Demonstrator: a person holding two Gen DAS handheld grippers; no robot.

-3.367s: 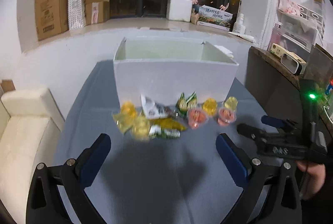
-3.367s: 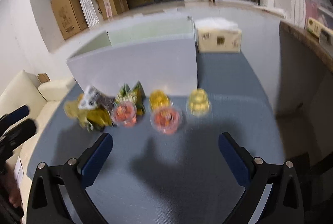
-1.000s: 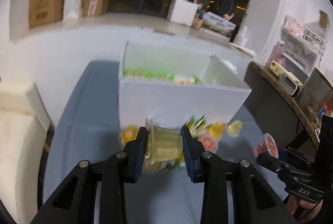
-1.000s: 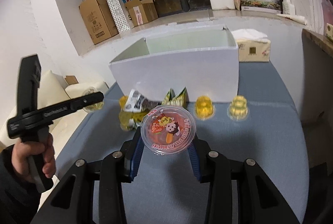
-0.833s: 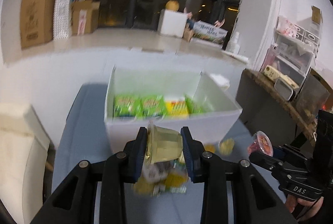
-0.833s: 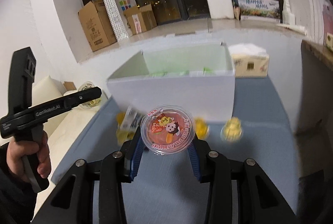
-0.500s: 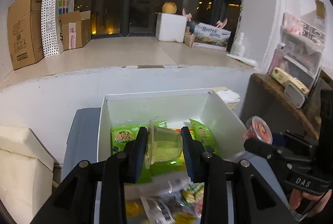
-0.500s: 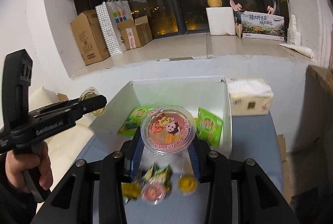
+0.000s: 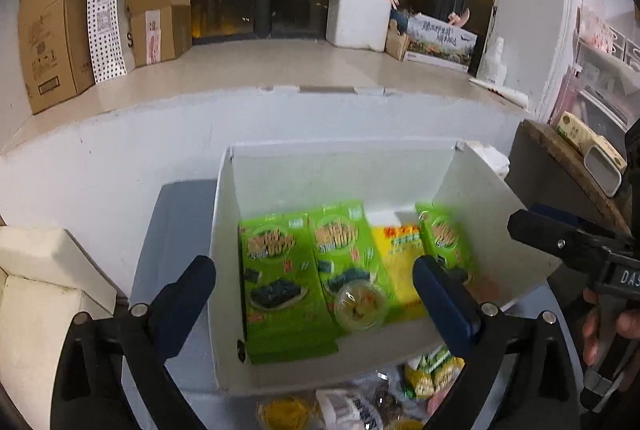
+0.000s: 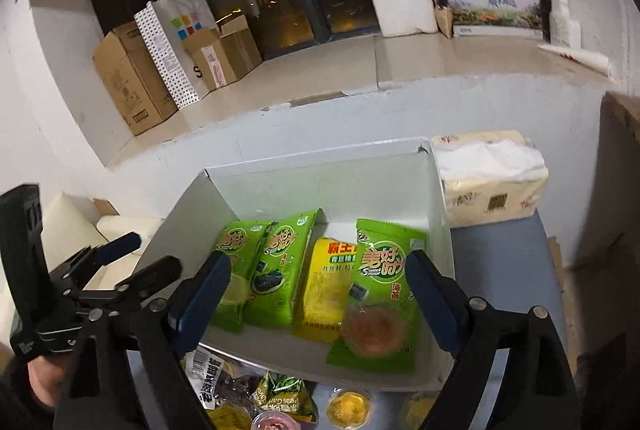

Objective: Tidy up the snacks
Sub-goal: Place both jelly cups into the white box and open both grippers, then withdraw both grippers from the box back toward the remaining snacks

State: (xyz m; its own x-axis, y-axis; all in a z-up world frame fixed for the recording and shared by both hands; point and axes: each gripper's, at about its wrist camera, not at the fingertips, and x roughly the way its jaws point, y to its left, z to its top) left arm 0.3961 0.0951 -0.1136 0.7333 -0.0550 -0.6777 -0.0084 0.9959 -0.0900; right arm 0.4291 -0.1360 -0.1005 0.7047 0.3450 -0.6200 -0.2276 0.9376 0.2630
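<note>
Both grippers hang over the white box (image 9: 224, 270), and their fingers have just spread wide with nothing pinched. The yellow jelly cup (image 9: 360, 306) lies on the green packs below the left gripper (image 9: 316, 294). The red jelly cup (image 10: 374, 326) lies on a green pack below the right gripper (image 10: 320, 294). More snacks (image 10: 280, 398) wait on the near surface. Best to lift both grippers straight up, so no finger knocks the box wall, then reach for one cup each.

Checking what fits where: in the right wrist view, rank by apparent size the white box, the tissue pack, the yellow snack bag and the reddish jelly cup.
1. white box
2. tissue pack
3. yellow snack bag
4. reddish jelly cup, blurred, clearly smallest

The tissue pack sits farther back, so it may be underrated.
</note>
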